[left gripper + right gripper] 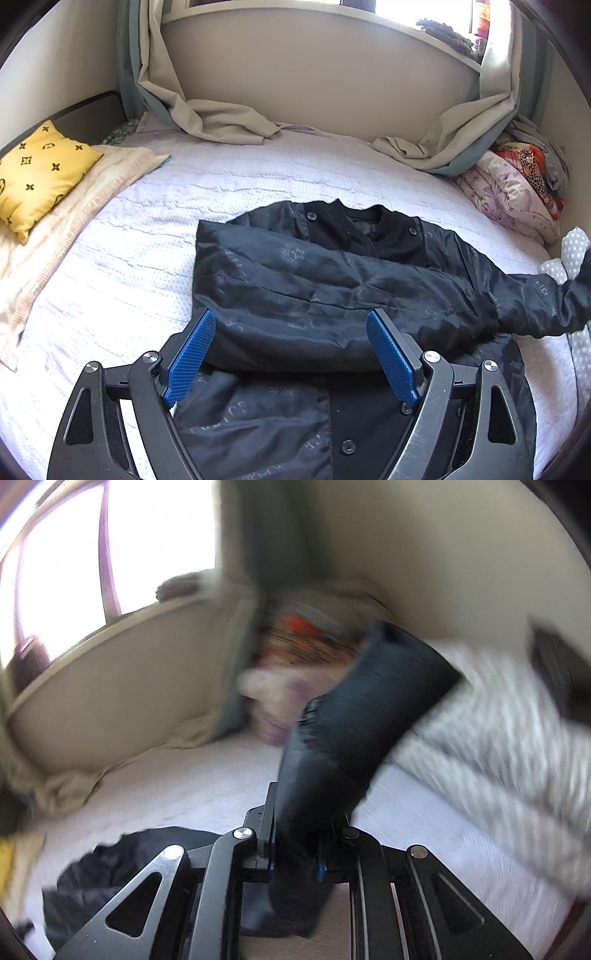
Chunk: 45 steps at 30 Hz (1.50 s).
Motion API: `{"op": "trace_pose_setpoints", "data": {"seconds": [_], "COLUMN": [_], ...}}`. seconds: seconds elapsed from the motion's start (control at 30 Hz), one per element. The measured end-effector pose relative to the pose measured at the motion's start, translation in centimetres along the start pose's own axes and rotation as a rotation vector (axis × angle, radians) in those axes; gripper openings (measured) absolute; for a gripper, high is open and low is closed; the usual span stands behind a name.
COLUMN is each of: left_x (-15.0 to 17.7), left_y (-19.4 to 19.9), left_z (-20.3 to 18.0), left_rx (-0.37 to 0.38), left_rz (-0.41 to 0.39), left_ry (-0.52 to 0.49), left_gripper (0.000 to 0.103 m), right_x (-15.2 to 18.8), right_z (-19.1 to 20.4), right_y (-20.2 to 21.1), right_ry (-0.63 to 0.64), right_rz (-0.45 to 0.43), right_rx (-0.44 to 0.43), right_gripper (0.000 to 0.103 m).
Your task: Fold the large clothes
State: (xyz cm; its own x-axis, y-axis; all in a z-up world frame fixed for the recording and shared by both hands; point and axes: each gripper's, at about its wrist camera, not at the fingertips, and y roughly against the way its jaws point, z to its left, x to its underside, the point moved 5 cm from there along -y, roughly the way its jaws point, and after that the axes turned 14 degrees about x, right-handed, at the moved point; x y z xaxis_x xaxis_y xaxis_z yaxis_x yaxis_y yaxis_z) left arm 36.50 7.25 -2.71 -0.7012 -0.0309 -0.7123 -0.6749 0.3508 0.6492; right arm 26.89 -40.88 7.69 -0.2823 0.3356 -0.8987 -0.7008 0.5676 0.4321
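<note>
Right gripper [295, 849], jaws clenched on jacket sleeve [354, 716], lifting it to fold inward. Left gripper [291, 354] jaws released, above jacket [314, 280] on bed [147, 229].

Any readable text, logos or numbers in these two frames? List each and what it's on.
Faint tone-on-tone lettering on the shiny black button-front jacket: too faint and creased to read.
Black monogram symbols on the yellow satin pillow: pattern marks, no readable word.
Right wrist view: motion-blurred, nothing legible.
</note>
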Motion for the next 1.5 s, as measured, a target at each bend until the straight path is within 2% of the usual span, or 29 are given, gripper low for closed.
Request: {"op": "trace_pose_setpoints", "data": {"seconds": [0.13, 0.27, 0.37, 0.57, 0.63, 0.8, 0.9, 0.93, 0.97, 1.03, 1.17, 1.3, 1.33, 1.37, 1.43, 1.5], "left_x": [-0.6, -1.2, -1.4, -1.6, -1.7, -1.5, -1.3, -1.2, -1.1, -0.9, -0.3, 0.7, 1.0, 1.3, 1.7, 2.0], "left_y": [0.7, 1.2, 1.4, 1.5, 1.6, 0.6, -0.1, -0.5, -0.7, -1.2, -2.3, -3.9, -4.4, -4.9, -6.1, -6.9], "left_z": [0.7, 1.9, 2.9, 4.2, 4.5, 4.6, 4.3, 4.3, 4.2, 4.1, 3.8, 3.5, 3.4, 3.4, 3.1, 2.8], "left_rx": [-0.024, -0.017, -0.028, -0.032, -0.029, 0.007, 0.035, 0.045, 0.057, 0.085, 0.151, 0.194, 0.215, 0.237, 0.27, 0.292], "left_rz": [-0.023, -0.036, -0.041, -0.037, -0.039, -0.011, 0.008, 0.015, 0.023, 0.038, 0.072, 0.112, 0.123, 0.136, 0.164, 0.171], "left_ry": [-0.003, 0.04, 0.064, 0.096, 0.105, 0.125, 0.129, 0.132, 0.136, 0.149, 0.184, 0.208, 0.224, 0.239, 0.261, 0.279], "left_gripper": [0.087, 0.087, 0.087, 0.087, 0.087, 0.087, 0.087, 0.087, 0.087, 0.087, 0.087, 0.083, 0.081, 0.075, 0.066, 0.062], "right_x": [-0.3, 2.7, 7.5, 18.4, 21.1, 25.0, 24.8, 24.4, 23.6, 21.8, 17.3, 13.0, 12.3, 11.8, 11.4, 10.8], "right_z": [9.9, 19.4, 26.2, 33.5, 33.9, 34.4, 33.5, 33.3, 32.5, 30.5, 25.8, 20.7, 19.2, 18.0, 15.7, 14.8], "right_y": [4.1, 7.2, 7.9, 6.9, 6.3, 5.1, 5.6, 6.0, 6.4, 7.4, 7.9, 6.0, 5.1, 4.3, 2.1, 0.6], "right_ry": [0.193, 0.384, 0.545, 0.785, 0.824, 0.88, 0.859, 0.84, 0.809, 0.733, 0.64, 0.543, 0.503, 0.464, 0.392, 0.334], "right_rz": [-0.067, -0.091, -0.068, 0.008, 0.037, 0.09, 0.151, 0.174, 0.197, 0.227, 0.228, 0.167, 0.165, 0.172, 0.247, 0.332], "right_rx": [-0.124, -0.243, -0.302, -0.312, -0.309, -0.314, -0.38, -0.407, -0.443, -0.522, -0.58, -0.53, -0.516, -0.507, -0.458, -0.49], "right_gripper": [0.011, 0.01, 0.009, 0.009, 0.009, 0.014, 0.043, 0.06, 0.069, 0.069, 0.069, 0.069, 0.069, 0.07, 0.07, 0.069]}}
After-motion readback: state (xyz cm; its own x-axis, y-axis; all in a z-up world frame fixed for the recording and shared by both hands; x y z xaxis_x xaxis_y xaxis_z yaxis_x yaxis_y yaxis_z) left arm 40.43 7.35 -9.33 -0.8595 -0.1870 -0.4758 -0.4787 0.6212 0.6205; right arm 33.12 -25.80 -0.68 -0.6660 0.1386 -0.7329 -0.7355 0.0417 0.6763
